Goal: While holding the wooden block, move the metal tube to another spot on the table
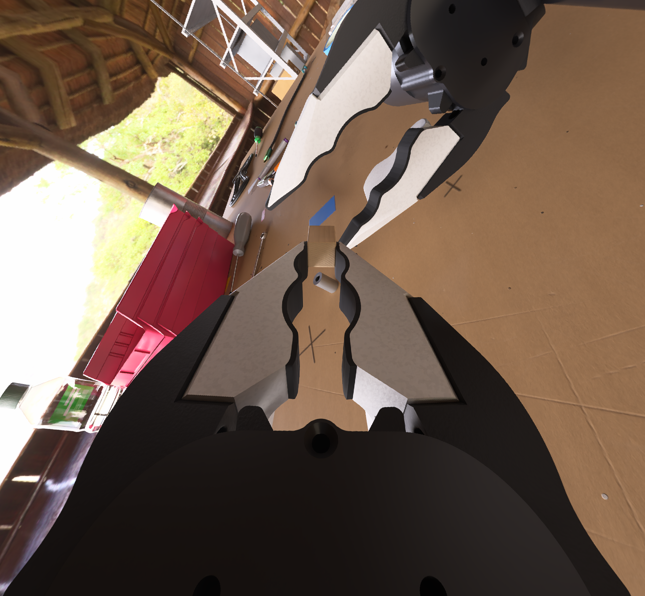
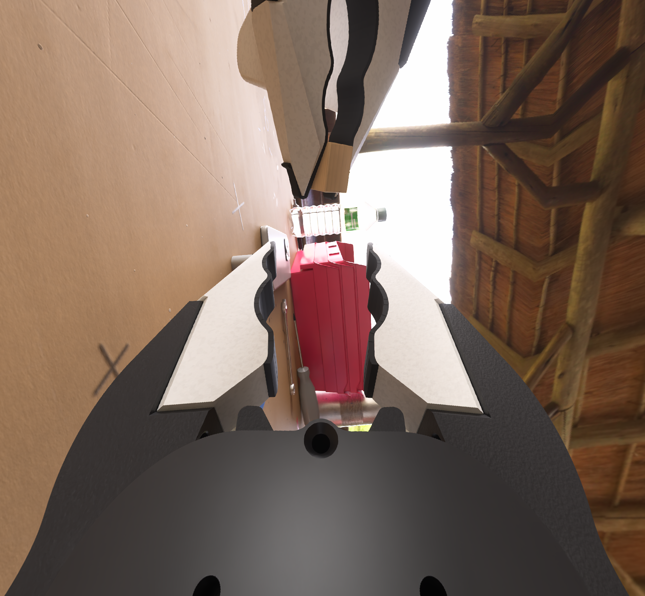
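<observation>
Left gripper [image 1: 321, 247] is clamping its tips together; right gripper [image 2: 321, 251] is hanging spread wide at its 1 o'clock.

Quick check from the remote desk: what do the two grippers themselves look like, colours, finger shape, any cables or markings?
Both match. The left gripper and right gripper each have a rounded matte black body with round holes, and two broad off-white fingers tapering to the tips. The inner edges carry wavy black pads. No cables or markings show.
</observation>
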Action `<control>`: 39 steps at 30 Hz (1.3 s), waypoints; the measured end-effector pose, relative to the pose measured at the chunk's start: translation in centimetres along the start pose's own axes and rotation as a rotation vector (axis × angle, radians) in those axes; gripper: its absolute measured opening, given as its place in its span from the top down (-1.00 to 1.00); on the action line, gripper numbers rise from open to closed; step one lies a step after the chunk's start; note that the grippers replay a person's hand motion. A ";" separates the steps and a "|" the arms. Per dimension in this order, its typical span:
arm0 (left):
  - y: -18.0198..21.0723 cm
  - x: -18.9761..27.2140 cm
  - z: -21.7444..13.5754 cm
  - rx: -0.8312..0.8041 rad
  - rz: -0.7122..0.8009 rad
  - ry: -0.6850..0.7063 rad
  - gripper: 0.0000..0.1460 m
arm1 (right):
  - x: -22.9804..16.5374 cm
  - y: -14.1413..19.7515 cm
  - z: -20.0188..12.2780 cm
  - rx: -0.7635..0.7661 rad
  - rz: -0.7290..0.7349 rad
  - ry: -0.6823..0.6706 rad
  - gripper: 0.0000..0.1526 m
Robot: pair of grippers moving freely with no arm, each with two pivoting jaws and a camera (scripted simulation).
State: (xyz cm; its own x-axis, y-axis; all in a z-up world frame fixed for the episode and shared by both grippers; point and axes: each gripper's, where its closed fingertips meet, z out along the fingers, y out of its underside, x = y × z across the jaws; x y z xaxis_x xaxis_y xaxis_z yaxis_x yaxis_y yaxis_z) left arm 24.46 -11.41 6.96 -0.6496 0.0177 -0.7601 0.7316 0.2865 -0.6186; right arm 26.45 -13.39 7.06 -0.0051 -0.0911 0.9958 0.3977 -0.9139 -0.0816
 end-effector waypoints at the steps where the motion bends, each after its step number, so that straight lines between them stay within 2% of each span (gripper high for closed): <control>1: 0.0 0.0 0.0 0.001 0.000 -0.001 0.81 | 0.1 0.0 0.0 0.000 -0.010 0.008 0.32; 5: -0.3 -0.1 -0.1 0.014 0.001 -0.011 0.81 | 0.4 -0.1 -0.1 0.001 -0.018 0.034 0.33; 9: 0.0 0.1 -0.1 -0.007 0.047 -0.010 0.81 | 0.1 -0.1 -0.1 -0.003 0.005 0.004 0.33; 14: 0.5 0.3 0.1 -0.042 0.105 -0.003 0.81 | -0.6 0.0 0.2 0.000 0.117 -0.040 0.32; 21: 1.6 0.2 0.0 -0.085 0.196 -0.012 0.81 | -0.2 1.7 -0.5 -0.001 0.329 -0.098 0.11; 26: 1.8 -0.1 -0.2 -0.083 0.239 -0.031 0.81 | 0.1 4.5 -1.0 -0.016 0.575 -0.161 -0.02; 28: 1.8 -0.1 -0.3 -0.073 0.263 -0.034 0.81 | 0.3 5.8 -1.3 -0.019 0.643 -0.175 0.01; 31: 1.3 0.8 -0.5 -0.035 0.314 0.000 0.81 | 0.7 8.4 -1.4 -0.059 0.757 -0.178 0.15; 34: 0.5 2.3 -0.4 0.015 0.335 0.059 0.81 | 0.3 9.2 -0.8 -0.074 0.972 -0.298 0.23; 37: -0.1 3.3 -0.3 0.043 0.351 0.092 0.81 | -1.1 7.0 0.0 -0.029 1.144 -0.583 0.32; 39: -0.2 3.6 -0.2 0.051 0.351 0.104 0.81 | -1.8 5.5 0.7 -0.004 1.182 -0.735 0.37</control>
State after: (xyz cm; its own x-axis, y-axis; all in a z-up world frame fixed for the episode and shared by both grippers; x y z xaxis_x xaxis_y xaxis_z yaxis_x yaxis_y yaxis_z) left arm 21.94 -11.15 4.37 -0.3728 0.2046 -0.9051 0.9213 0.1977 -0.3348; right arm 29.31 -17.99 4.86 0.8071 -0.5760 0.1296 -0.1749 -0.4428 -0.8794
